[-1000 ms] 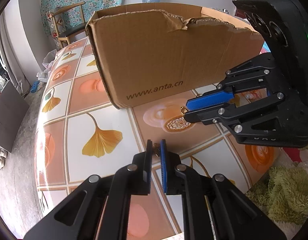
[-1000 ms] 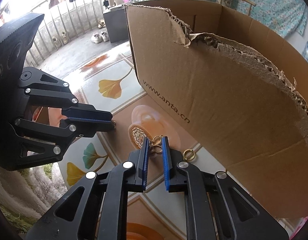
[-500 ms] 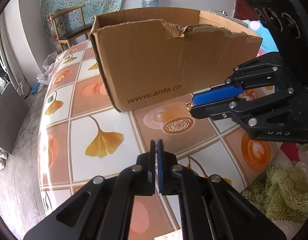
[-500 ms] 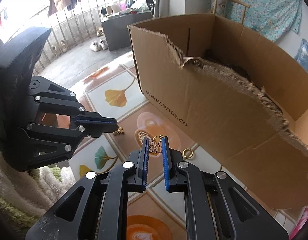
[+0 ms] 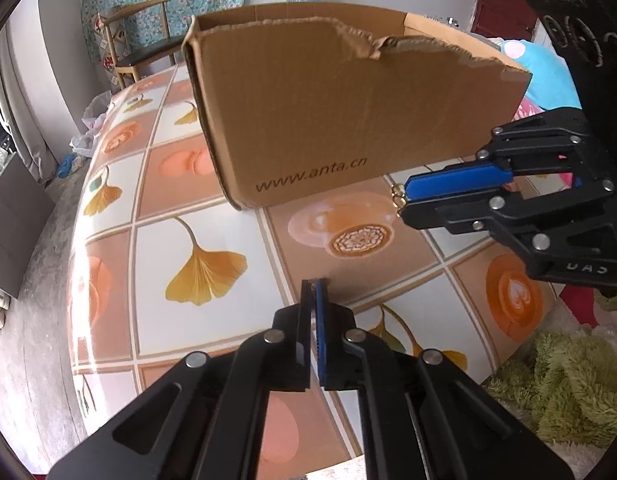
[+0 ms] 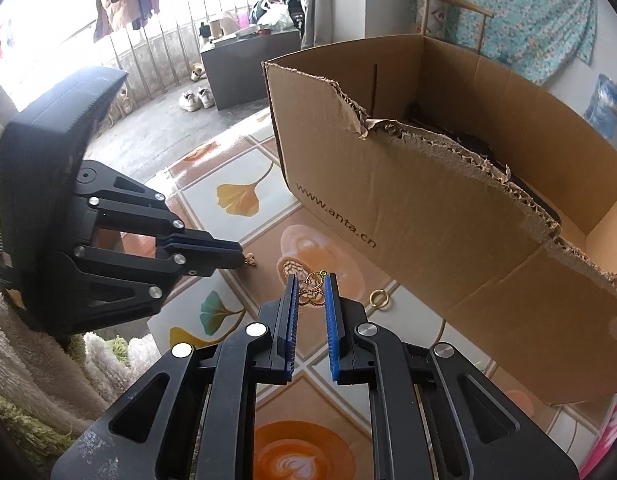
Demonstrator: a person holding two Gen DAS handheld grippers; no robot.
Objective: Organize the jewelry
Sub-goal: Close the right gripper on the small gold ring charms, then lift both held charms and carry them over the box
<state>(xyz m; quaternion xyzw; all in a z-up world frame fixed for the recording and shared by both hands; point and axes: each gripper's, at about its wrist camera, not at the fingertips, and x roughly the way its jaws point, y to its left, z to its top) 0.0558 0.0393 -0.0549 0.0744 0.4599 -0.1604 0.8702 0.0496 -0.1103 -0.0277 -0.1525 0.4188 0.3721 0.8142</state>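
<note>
My right gripper (image 6: 309,289) is shut on a gold filigree pendant (image 6: 311,290), held above the tiled table; it also shows in the left wrist view (image 5: 404,200) with the pendant (image 5: 397,195) at its tips. My left gripper (image 5: 314,285) is shut; in the right wrist view (image 6: 239,255) a small gold piece (image 6: 249,258) sticks out of its tips. A gold ring (image 6: 378,298) lies on the table by the open cardboard box (image 6: 448,216), which holds dark items inside. The box (image 5: 348,120) stands behind both grippers.
The table (image 5: 180,208) has a ginkgo-leaf and coffee-cup pattern. A green and white shaggy rug (image 5: 564,384) lies past the near table edge. A wooden chair (image 5: 136,44) stands beyond the far end.
Both grippers have risen and pulled back from the table. The left gripper has closed on the small gold piece and lifted it. The right gripper keeps the pendant.
</note>
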